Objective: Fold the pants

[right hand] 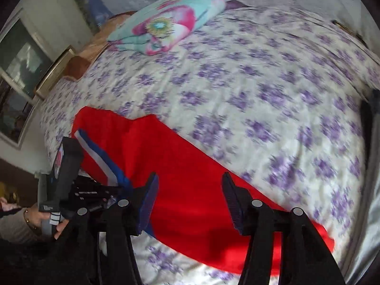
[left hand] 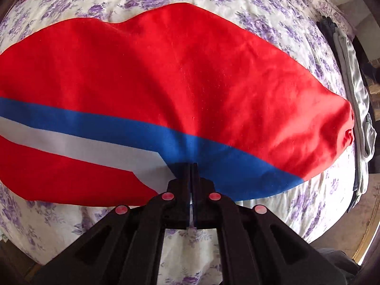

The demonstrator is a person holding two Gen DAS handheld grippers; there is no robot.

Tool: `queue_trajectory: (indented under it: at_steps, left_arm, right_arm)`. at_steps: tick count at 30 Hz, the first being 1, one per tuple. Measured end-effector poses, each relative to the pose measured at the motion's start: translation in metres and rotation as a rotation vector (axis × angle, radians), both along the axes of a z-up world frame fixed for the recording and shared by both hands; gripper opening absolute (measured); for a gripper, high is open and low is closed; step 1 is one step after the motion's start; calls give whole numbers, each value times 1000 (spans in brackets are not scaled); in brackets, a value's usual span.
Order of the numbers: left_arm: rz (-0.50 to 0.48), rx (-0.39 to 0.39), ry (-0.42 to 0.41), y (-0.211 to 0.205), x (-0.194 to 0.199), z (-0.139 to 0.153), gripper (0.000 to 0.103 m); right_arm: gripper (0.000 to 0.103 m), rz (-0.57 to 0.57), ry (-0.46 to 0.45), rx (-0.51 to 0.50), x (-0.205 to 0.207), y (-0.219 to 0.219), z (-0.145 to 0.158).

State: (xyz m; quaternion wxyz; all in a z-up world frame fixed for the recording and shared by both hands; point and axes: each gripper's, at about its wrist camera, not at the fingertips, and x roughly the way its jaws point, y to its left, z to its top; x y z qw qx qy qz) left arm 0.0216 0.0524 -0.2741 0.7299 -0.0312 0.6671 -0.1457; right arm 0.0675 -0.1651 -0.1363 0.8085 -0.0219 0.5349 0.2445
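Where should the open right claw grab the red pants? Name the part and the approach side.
Take the near edge of the red pants right of the shut left claw, coming in low from the person's side: the right claw hangs open above the flat cloth.

Floral bedspread (left hand: 273, 9), white with purple flowers. Folded turquoise-pink blanket (right hand: 171, 21) near headboard (right hand: 78, 65). Grey garments (left hand: 356, 109) along bed edge (stacked, count unclear).

Bright daylight; blurred right-wrist view
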Motion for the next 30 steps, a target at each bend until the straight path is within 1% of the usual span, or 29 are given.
queue_trajectory:
  at_steps: [2, 5, 8, 9, 10, 11, 12, 14, 16, 18, 19, 20, 22, 24, 25, 27, 28, 29, 30]
  left_arm:
    - [24, -30, 10, 6, 0, -1, 1]
    - [53, -57, 19, 12, 2, -4, 1]
    - [69, -68, 24, 12, 2, -5, 1]
    - [74, -72, 25, 13, 2, -5, 1]
    - [81, -78, 27, 17, 1, -5, 1]
    - [90, -87, 31, 21, -1, -6, 1]
    - [100, -97, 36, 21, 0, -7, 1]
    - [117, -111, 49, 21, 3, -8, 1]
    - [135, -110, 55, 32, 1, -4, 1]
    - [127, -76, 37, 34, 1, 1, 1]
    - [117, -62, 32, 32, 2, 0, 1]
    - [108, -47, 38, 32, 4, -3, 1]
    - [100, -37, 43, 29, 8, -4, 1]
    - [72, -20, 41, 26, 11, -4, 1]
    - [63, -19, 40, 26, 11, -4, 1]
    - [49, -23, 52, 27, 13, -3, 1]
    - [44, -25, 68, 28, 15, -2, 1]
    - [43, -22, 83, 30, 17, 2, 1]
    - [41, -10, 71, 33, 20, 10, 1]
  right_arm:
    - [55, 107, 15, 1, 33, 51, -10]
    - [55, 223, 49, -69, 75, 109, -34]
    - [55, 307, 94, -117, 101, 137, -64]
    - [53, 330, 121, -128, 109, 143, -73]
    - [40, 351, 151, -130, 114, 146, -81]
    - [17, 371, 188, -130, 117, 148, -89]
    - [13, 389, 229, -131, 119, 150, -97]
    - [5, 408, 222, -140, 118, 152, -100]
    - [4, 381, 171, -147, 118, 152, -89]
    - [3, 347, 101, -157, 120, 153, -75]
    - [3, 340, 97, -170, 123, 154, -77]
    - [3, 337, 113, -185, 126, 156, -85]
    - [4, 343, 139, -214, 127, 161, -106]
    - [6, 336, 124, -186, 128, 160, -111]
    - [11, 324, 134, -182, 129, 159, -111]
    - [23, 303, 154, -197, 129, 156, -109]
    - [31, 293, 168, -204, 130, 152, -103]
    - [31, 278, 163, -192, 129, 145, -92]
    - [31, 255, 132, -160, 125, 135, -73]
